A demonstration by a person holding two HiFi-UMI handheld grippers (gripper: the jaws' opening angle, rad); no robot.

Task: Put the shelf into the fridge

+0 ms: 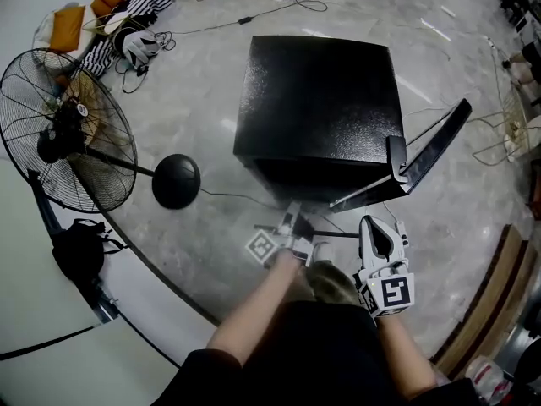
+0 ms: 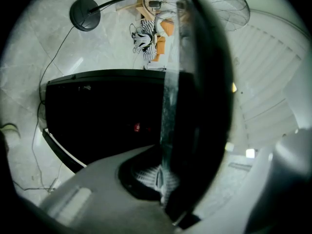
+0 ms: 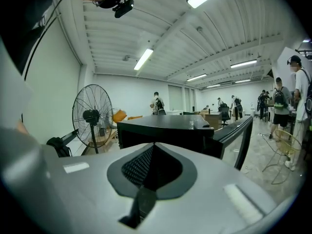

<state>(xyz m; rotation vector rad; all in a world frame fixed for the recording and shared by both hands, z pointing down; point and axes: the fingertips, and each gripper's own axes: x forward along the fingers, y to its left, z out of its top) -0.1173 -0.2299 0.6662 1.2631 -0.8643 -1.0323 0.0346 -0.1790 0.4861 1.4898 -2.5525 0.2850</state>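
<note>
One flat glass shelf point(image 2: 168, 96) sits clenched in left fingers point(image 2: 87, 194); right fingers point(image 3: 234, 189) meet, empty.

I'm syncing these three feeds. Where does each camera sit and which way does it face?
Head view: on the person's head, looking steeply down at the fridge; both forearms, left gripper and right gripper show.
Left gripper view: on that gripper, facing the fridge's dark opening; its jaws clamp the shelf.
Right gripper view: on that gripper, facing the fridge front; its shut, empty jaws show.
Shared: fridge and fan appear in all three.
</note>
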